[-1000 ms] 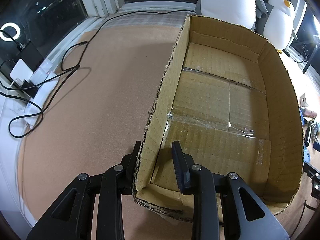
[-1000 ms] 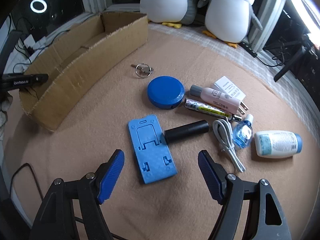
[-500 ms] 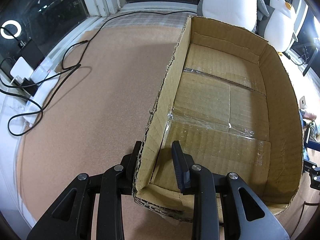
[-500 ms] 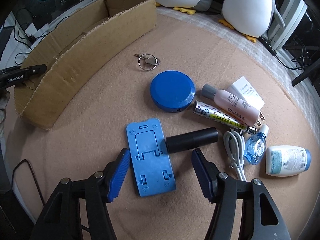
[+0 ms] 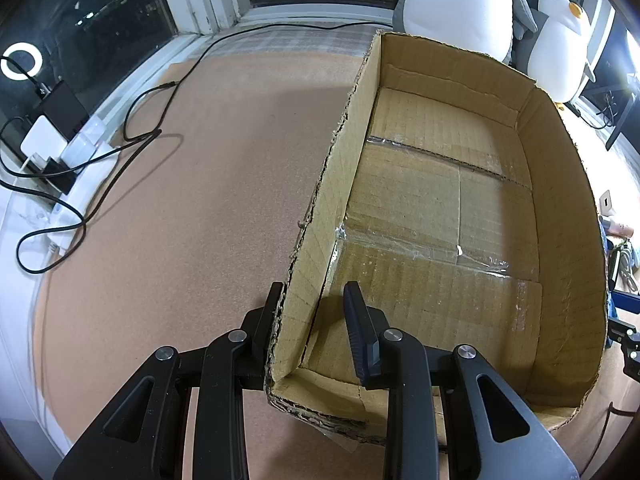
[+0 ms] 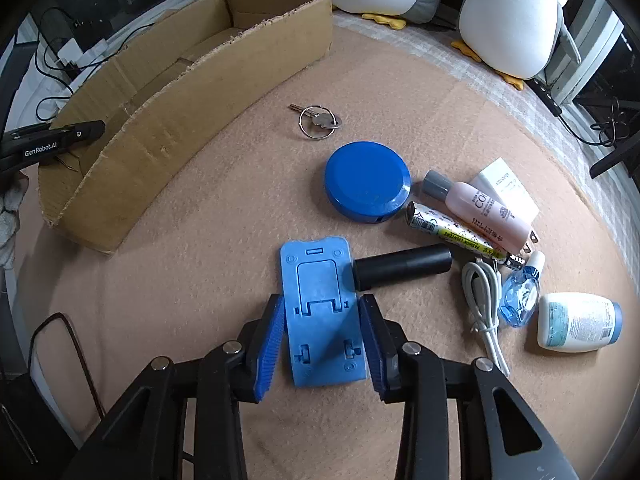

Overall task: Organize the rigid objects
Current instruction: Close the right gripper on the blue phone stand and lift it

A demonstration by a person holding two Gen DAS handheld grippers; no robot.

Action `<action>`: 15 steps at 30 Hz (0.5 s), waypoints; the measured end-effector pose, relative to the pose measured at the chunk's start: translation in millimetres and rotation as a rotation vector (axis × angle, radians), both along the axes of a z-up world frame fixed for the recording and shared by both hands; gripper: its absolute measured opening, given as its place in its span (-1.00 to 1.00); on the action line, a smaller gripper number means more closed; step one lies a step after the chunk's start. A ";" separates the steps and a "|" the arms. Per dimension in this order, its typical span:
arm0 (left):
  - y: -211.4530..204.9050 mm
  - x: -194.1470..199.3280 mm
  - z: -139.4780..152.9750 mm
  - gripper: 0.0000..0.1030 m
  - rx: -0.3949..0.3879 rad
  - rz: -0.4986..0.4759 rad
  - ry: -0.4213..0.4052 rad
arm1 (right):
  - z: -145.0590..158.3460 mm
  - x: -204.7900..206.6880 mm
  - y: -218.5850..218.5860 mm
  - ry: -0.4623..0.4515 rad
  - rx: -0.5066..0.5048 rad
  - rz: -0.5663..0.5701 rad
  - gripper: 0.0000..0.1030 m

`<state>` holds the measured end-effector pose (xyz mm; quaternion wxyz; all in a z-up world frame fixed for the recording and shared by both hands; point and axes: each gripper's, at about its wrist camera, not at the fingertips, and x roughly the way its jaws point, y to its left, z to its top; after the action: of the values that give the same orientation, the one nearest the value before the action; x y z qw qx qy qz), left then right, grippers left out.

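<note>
A shallow empty cardboard box (image 5: 448,208) lies on the tan mat; it also shows at the left of the right wrist view (image 6: 168,92). My left gripper (image 5: 316,312) straddles the box's near-left wall, one finger outside, one inside with a gap. My right gripper (image 6: 322,328) has closed around a flat blue phone stand (image 6: 320,312), its blue pads at both long edges. A black cylinder (image 6: 402,266) touches the stand's right side.
A blue round case (image 6: 367,182), keys (image 6: 318,120), a pink bottle (image 6: 480,210), a patterned tube (image 6: 452,234), a white cable (image 6: 482,304), a small blue bottle (image 6: 520,296) and a white bottle (image 6: 578,322) lie right. Plush penguins (image 6: 516,16) stand behind. Cables (image 5: 100,152) lie left.
My right gripper moved down and forward over the blue phone stand and its jaws narrowed from wide open to both edges of the stand. The left gripper has stayed at the box wall.
</note>
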<state>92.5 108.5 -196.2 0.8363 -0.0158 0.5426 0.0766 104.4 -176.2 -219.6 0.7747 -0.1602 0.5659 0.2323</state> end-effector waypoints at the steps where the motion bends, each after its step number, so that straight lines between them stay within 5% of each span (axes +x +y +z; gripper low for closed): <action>1: 0.0 0.0 0.0 -0.46 -0.001 0.000 0.000 | 0.1 -0.3 -0.9 0.002 0.009 -0.010 -0.35; 9: -0.1 -0.1 0.0 -0.46 0.000 -0.002 -0.001 | 18.9 -15.5 -1.8 -0.003 0.086 -0.033 -0.36; 15: -0.3 0.2 -0.4 -0.46 0.004 -0.009 0.002 | 59.9 -19.5 17.2 -0.077 0.163 -0.013 -0.36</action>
<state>92.7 108.2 -196.6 0.8362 -0.0118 0.5433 0.0741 84.8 -158.9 -159.8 0.8079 -0.1018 0.5160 0.2660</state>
